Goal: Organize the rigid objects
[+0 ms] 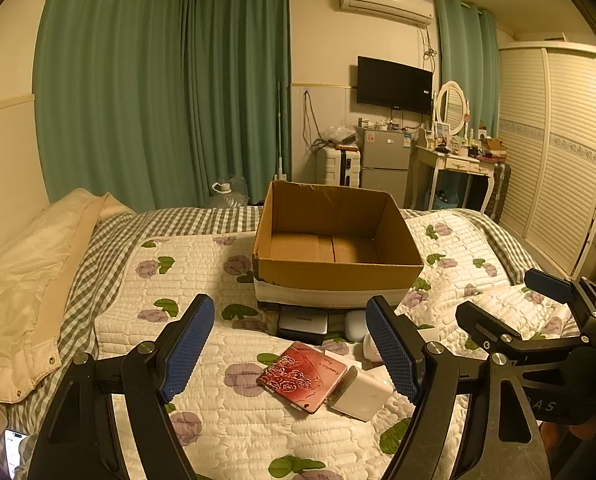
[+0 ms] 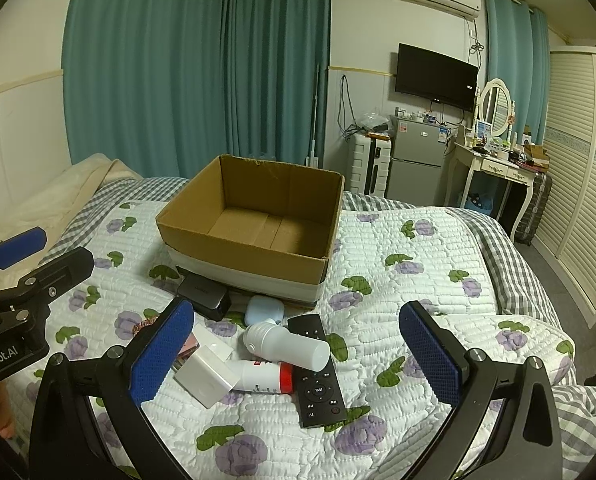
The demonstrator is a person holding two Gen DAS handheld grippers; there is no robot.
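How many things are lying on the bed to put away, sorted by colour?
White: 3 (white block, white bottle, red-capped tube)
Black: 2 (remote, dark box)
Pale blue: 1 (earbud case)
Red: 1 (rose booklet)
Total: 7

Remote [image 2: 317, 376], bottles [image 2: 288, 346] and cases before the cardboard box [image 2: 254, 220] on the bed [image 2: 417, 280].

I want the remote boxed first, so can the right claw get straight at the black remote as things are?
Probably only partly. The right claw is open and empty above the pile, but the white bottle lies across the black remote. Its lower half looks free; the upper half is covered.
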